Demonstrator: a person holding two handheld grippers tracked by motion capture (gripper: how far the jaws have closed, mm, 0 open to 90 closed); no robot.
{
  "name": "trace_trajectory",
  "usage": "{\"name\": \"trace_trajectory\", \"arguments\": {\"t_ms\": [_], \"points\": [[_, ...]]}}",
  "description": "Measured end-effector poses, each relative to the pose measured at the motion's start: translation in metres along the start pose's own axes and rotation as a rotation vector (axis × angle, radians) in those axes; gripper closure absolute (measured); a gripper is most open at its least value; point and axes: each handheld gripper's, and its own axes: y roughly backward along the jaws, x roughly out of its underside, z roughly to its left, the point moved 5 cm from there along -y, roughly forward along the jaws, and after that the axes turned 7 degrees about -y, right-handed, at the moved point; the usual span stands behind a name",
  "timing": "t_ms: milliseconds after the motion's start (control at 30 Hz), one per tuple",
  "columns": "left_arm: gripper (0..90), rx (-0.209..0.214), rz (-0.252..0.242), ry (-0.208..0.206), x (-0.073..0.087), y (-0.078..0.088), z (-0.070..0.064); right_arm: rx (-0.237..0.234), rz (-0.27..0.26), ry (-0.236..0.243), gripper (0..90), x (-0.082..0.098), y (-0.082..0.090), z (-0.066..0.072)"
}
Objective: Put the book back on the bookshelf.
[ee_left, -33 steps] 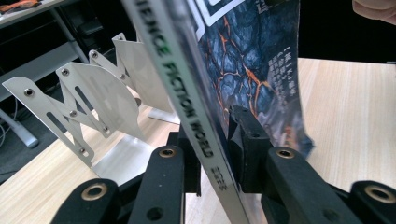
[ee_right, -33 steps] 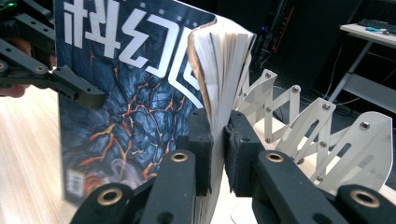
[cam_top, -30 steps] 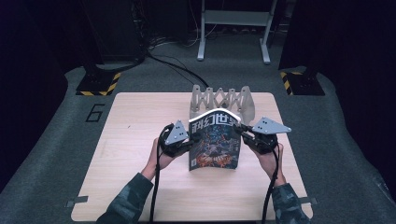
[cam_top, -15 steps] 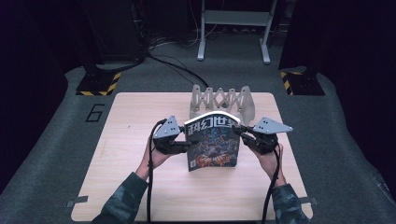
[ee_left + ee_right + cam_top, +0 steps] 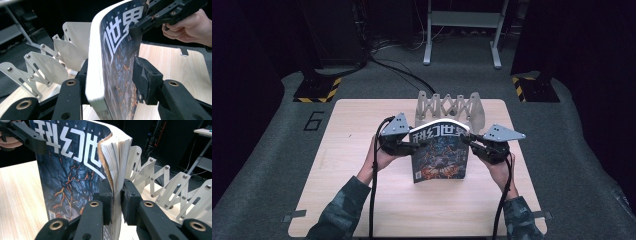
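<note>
A book [image 5: 439,160] with a dark cover, orange cracks and large white characters stands upright above the wooden table [image 5: 362,200]. My right gripper [image 5: 467,141] is shut on its page edge near the top; in the right gripper view the pads [image 5: 106,200] squeeze the pages [image 5: 117,152]. My left gripper [image 5: 417,145] straddles the white spine [image 5: 96,57]. Its jaws have just been opening, with the book [image 5: 117,50] between them and not clamped. The book's top bows toward the far side.
A white folding accordion rack [image 5: 447,107] stands right behind the book at the table's far edge, also in the left gripper view [image 5: 50,67] and the right gripper view [image 5: 170,185]. Dark floor, cables and stand legs lie beyond the table.
My left gripper has climbed along the book's spine edge and its jaws have spread apart. The right gripper keeps its hold in the same place.
</note>
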Motion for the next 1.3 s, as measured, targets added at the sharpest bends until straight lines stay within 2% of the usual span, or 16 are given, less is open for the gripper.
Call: {"name": "trace_trajectory", "arguments": {"t_ms": [100, 200, 267, 400, 433, 500, 567, 633, 833, 1000, 1100, 1133, 1167, 1200, 1300], "points": [[56.9, 0.011, 0.005, 0.018, -0.003, -0.002, 0.003, 0.002, 0.003, 0.010, 79.8, -0.001, -0.001, -0.001], [59.2, 0.007, 0.005, 0.017, -0.007, -0.005, 0.006, 0.001, 0.002, 0.003, 79.8, -0.001, -0.002, -0.002], [60.8, 0.016, 0.013, 0.013, -0.009, -0.007, 0.008, 0.001, 0.002, -0.015, 79.8, -0.001, -0.002, -0.001], [62.4, 0.029, 0.022, 0.005, -0.014, -0.011, 0.009, 0.002, -0.003, -0.019, 79.5, -0.001, -0.003, -0.002], [63.4, 0.017, 0.023, 0.000, -0.015, -0.013, 0.010, 0.001, -0.002, -0.017, 79.4, -0.001, -0.003, -0.002], [64.4, 0.023, 0.038, -0.005, -0.017, -0.016, 0.009, 0.002, -0.006, -0.018, 79.2, -0.001, -0.003, -0.003], [68.7, 0.006, 0.072, -0.018, -0.019, -0.018, 0.009, 0.003, -0.004, -0.029, 78.4, 0.000, -0.002, -0.003], [75.8, 0.000, 0.079, -0.024, -0.020, -0.017, 0.010, 0.004, -0.008, -0.025, 77.3, 0.000, -0.002, -0.004], [79.2, 0.023, 0.079, -0.035, -0.022, -0.017, 0.008, 0.017, -0.015, -0.042, 71.9, 0.003, -0.001, -0.007], [79.8, 0.027, 0.074, -0.046, -0.023, -0.017, 0.004, 0.031, -0.024, -0.060, 65.7, 0.007, 0.000, -0.011], [80.0, 0.025, 0.072, -0.044, -0.023, -0.017, 0.003, 0.041, -0.007, -0.075, 58.3, 0.015, -0.001, -0.015], [80.0, 0.024, 0.070, -0.043, -0.024, -0.018, 0.003, 0.041, -0.007, -0.075, 58.3, 0.015, -0.001, -0.015], [80.0, 0.024, 0.070, -0.045, -0.024, -0.018, 0.003, 0.047, 0.003, -0.079, 54.2, 0.019, -0.002, -0.016], [80.3, 0.015, 0.066, -0.047, -0.024, -0.018, 0.003, 0.052, 0.017, -0.092, 45.4, 0.028, -0.004, -0.019], [80.4, 0.022, 0.069, -0.046, -0.024, -0.019, 0.003, 0.067, 0.039, -0.122, 34.7, 0.042, -0.007, -0.024]]}}
